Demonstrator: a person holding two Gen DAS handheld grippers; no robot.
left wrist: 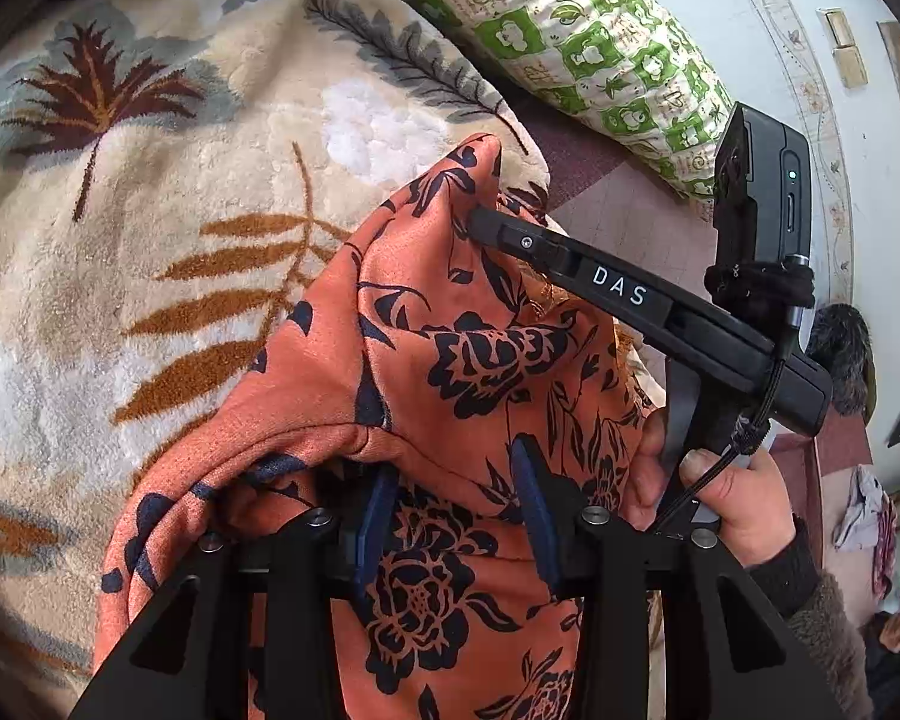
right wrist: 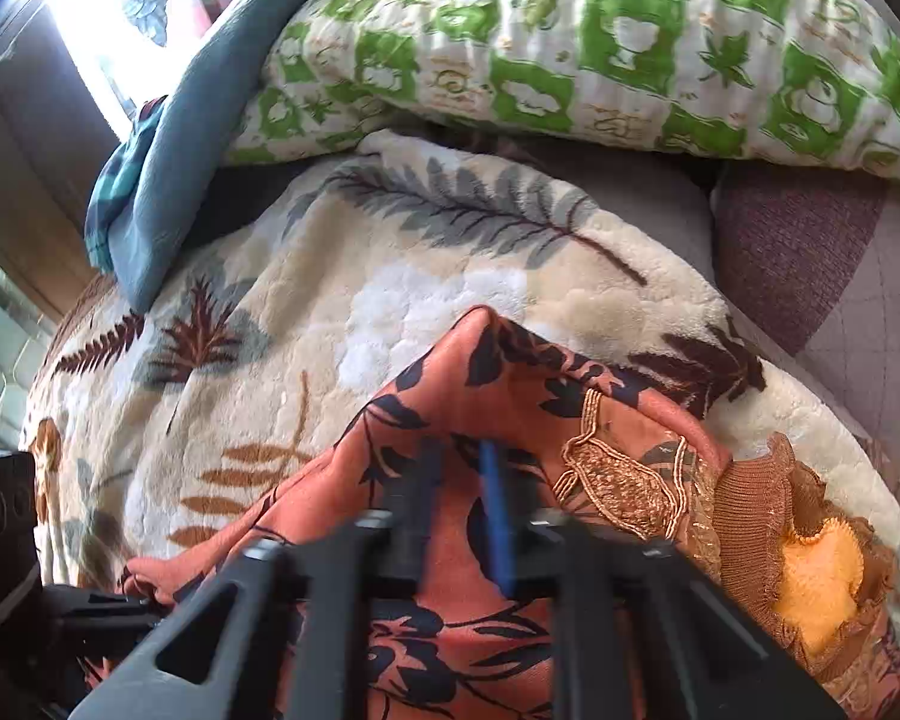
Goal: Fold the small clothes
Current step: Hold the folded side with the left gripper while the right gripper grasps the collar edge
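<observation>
An orange garment with a black flower print [left wrist: 426,372] lies bunched on a cream leaf-patterned blanket [left wrist: 150,210]. My left gripper [left wrist: 459,480] has its blue-padded fingers apart, with the cloth draped over and between them. My right gripper [left wrist: 480,222] shows in the left wrist view, its tip pressed into a raised fold of the garment. In the right wrist view the garment [right wrist: 468,396] has gold embroidery and a brown frilled cuff at the right. My right gripper [right wrist: 459,456] has its fingers close together on a fold of the cloth.
A green and white patterned pillow [right wrist: 570,42] lies at the far side of the blanket [right wrist: 270,330]. A blue cloth [right wrist: 180,138] lies at the far left. A maroon checked sheet [right wrist: 810,252] shows at the right. A white wall [left wrist: 750,30] stands beyond.
</observation>
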